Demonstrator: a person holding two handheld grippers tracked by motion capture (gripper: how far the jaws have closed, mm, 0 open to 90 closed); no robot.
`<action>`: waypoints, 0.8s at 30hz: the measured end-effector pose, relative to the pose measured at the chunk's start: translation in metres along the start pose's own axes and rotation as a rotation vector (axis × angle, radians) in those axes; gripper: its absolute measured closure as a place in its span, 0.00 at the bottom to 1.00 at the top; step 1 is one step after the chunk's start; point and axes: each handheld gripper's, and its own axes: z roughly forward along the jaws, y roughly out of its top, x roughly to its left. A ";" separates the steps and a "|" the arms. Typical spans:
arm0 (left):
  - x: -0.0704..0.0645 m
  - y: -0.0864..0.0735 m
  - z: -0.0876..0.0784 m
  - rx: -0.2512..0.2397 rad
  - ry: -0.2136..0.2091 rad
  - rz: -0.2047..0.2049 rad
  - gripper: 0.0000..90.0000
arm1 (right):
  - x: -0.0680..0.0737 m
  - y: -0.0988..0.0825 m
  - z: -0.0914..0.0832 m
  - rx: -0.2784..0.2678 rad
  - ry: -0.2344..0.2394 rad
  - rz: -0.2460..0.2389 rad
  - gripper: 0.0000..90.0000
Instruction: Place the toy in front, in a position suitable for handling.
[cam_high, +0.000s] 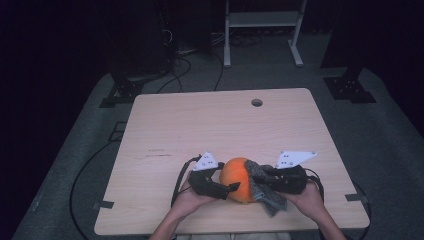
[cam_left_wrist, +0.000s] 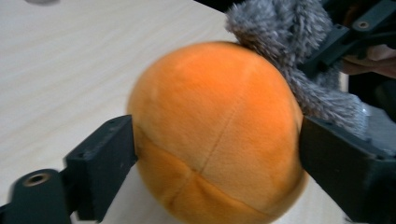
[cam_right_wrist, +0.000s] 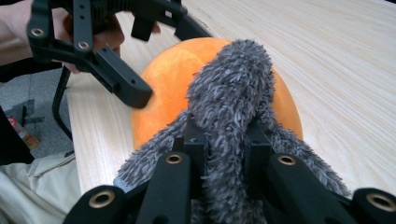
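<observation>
**Wiping the ball: hold it steady, keep the cloth on it**

Your right tool (cam_right_wrist: 223, 154) has its jaws clamped together on a fold of the grey cloth (cam_right_wrist: 231, 88), and the bunched end beyond the jaws lies over the top of the orange ball (cam_right_wrist: 168, 70). Your left tool (cam_left_wrist: 219, 158) has its jaws spread wide to either side of the ball; in the left gripper view each jaw sits right at the ball's flank, but the picture is a little blurred, so you cannot tell whether the pads press or merely bracket it. From above, the left tool (cam_high: 212, 182) and right tool (cam_high: 280, 179) face each other across the ball (cam_high: 235, 176), which rests on the desk (cam_high: 210, 125) near your edge, between your hands.

To do this well, judge it as a rub-down: brace the ball with the left tool so it does not roll, since it is soft and round and will likely give under a push. Keep the right grip firm, as the fluffy cloth may slip from narrow jaws. Sweep with the bunched end, not the jaws themselves, and turn the ball to reach fresh surface.

The ball's underside and the side away from you are hidden. The cloth's loose tail (cam_high: 270, 202) drapes down by your right hand, and how much lies beneath the tool is hard to make out.
</observation>
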 end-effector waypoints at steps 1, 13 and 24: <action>-0.002 -0.001 0.000 -0.003 0.010 0.016 0.20 | 0.000 0.001 0.000 0.004 -0.003 -0.002 0.84; -0.018 0.005 0.000 -0.013 0.016 0.106 0.28 | 0.018 0.018 -0.002 -0.003 -0.019 -0.120 0.85; -0.032 0.005 0.004 0.018 0.047 0.235 0.35 | 0.037 0.029 -0.003 0.025 -0.029 -0.222 0.85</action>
